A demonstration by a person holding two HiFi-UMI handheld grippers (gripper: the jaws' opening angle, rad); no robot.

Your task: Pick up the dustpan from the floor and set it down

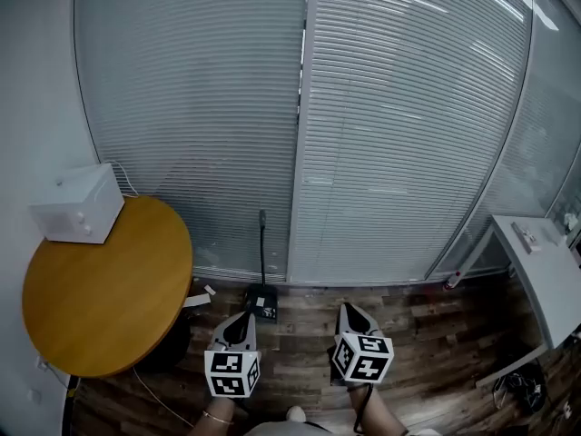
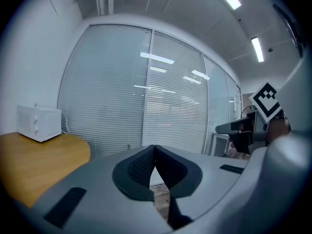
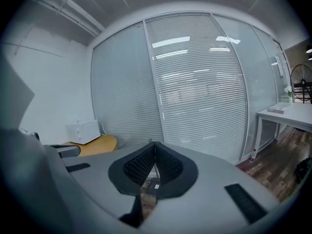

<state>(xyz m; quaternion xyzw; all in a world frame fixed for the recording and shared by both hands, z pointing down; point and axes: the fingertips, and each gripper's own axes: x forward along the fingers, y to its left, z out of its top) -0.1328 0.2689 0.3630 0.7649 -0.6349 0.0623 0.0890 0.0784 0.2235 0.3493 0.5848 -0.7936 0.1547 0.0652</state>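
Note:
The black dustpan (image 1: 262,303) stands on the wood floor against the blinds, its thin handle (image 1: 262,243) upright. My left gripper (image 1: 242,318) hovers just near and left of it, jaws shut and empty. My right gripper (image 1: 350,310) is a little to the dustpan's right, also shut with nothing held. In the left gripper view the pads (image 2: 146,165) meet at the left gripper's tip (image 2: 155,147), with floor below. In the right gripper view the closed right gripper (image 3: 155,144) points at the blinds, and a dark piece of the dustpan (image 3: 152,185) shows under the pads.
A round wooden table (image 1: 100,289) with a white microwave (image 1: 77,205) stands at the left. A white desk (image 1: 545,271) is at the right, with dark cables (image 1: 517,389) on the floor beneath. Slatted blinds (image 1: 363,153) close off the far side.

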